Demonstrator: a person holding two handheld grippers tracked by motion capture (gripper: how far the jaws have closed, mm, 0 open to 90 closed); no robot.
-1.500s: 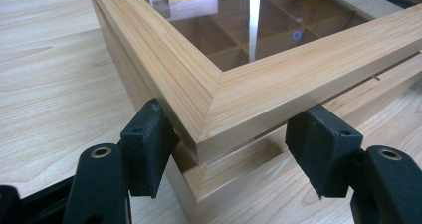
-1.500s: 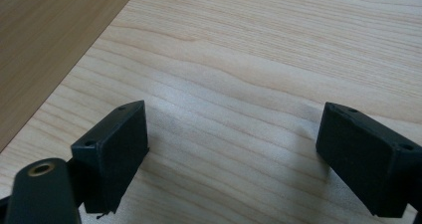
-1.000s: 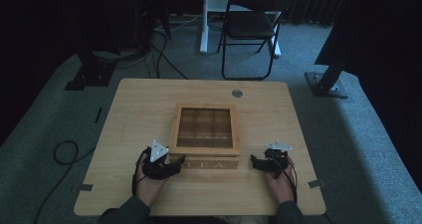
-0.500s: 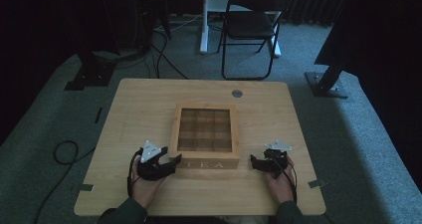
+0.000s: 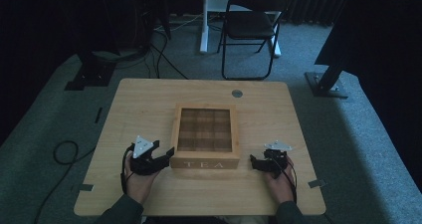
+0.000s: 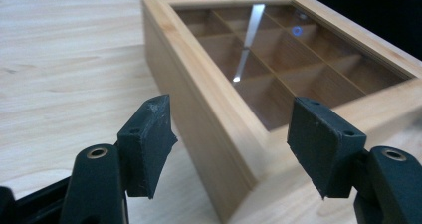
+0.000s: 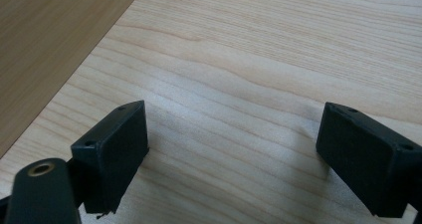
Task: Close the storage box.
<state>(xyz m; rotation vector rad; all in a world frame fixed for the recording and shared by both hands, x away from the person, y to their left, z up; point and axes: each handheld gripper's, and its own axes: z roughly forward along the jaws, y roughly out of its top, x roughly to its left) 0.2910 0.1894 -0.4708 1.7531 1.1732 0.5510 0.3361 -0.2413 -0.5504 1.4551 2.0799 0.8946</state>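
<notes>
1. One word legible, "TEA", in pale letters on the front wall of the wooden box (image 5: 204, 135).
2. One box, mid-counter (image 5: 134, 104), toward the near edge; nine compartments in a three-by-three grid under a clear lid, contents not discernible.
3. Two tongs: left tongs (image 5: 166, 154) spread wide, straddling the box's near left corner (image 6: 234, 149); right tongs (image 5: 255, 162) equally spread over bare wood (image 7: 234, 129), just beside the box's right front corner.
4. One folding chair (image 5: 251, 27) beyond the counter.
</notes>
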